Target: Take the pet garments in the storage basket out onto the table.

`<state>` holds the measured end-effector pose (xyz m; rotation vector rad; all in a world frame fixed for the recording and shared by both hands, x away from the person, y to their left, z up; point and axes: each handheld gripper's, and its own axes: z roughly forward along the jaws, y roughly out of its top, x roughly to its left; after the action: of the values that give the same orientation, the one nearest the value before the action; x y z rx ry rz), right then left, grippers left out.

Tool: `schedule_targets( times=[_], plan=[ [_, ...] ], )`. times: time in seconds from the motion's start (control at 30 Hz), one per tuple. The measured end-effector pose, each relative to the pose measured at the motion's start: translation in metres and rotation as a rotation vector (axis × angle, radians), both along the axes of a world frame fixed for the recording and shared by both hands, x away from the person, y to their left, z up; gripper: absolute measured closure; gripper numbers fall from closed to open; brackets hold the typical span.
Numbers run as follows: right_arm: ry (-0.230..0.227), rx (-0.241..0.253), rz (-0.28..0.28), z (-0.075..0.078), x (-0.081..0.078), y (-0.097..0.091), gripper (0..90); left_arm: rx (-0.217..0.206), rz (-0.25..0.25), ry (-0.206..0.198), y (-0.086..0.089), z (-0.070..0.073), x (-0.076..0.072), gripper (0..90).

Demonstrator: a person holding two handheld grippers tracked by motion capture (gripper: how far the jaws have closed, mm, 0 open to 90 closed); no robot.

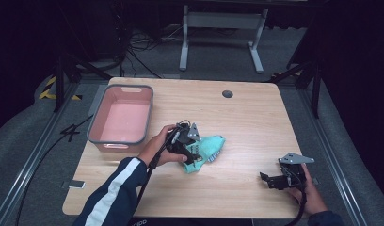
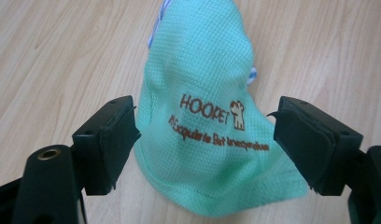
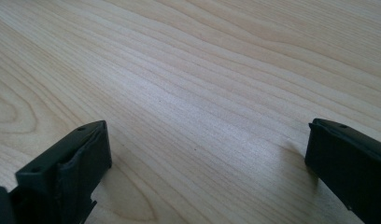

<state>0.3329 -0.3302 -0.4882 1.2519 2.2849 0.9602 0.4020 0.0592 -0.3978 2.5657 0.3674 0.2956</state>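
Here, left gripper over green cloth

Both grippers — left (raised), right — agape.

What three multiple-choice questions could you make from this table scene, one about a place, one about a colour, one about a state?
1. Where is the bin?
A. far left of the table
B. near right corner
C. under the cloth

2. What colour is the cloth?
A. red
B. mint green
C. black

3. How is the left gripper?
A. shut tight
B. open, cloth between its fingers
C. inside the bin

Answers: 1 A, the high view shows it there. 2 B, mint mesh with brown lettering. 3 B, gaps show beside both pads.
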Motion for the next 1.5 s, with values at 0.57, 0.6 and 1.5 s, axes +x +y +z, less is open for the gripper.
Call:
schedule_targets(
  times=[0.57, 0.6, 1.5],
  plan=[
    [0.000, 0.000, -0.001, 0.000, 0.000, 0.000, 0.7, 0.070, -0.019, -0.052, 0.031, 0.007, -0.024, 22.1],
    [0.000, 0.000, -0.001, 0.000, 0.000, 0.000, 0.7, 0.067, -0.016, -0.050, 0.033, 0.006, -0.025, 22.2],
    [0.000, 0.000, -0.004, 0.000, 0.000, 0.000, 0.7, 0.135, 0.009, -0.076, 0.107, -0.017, -0.057, 23.3]
  ],
)
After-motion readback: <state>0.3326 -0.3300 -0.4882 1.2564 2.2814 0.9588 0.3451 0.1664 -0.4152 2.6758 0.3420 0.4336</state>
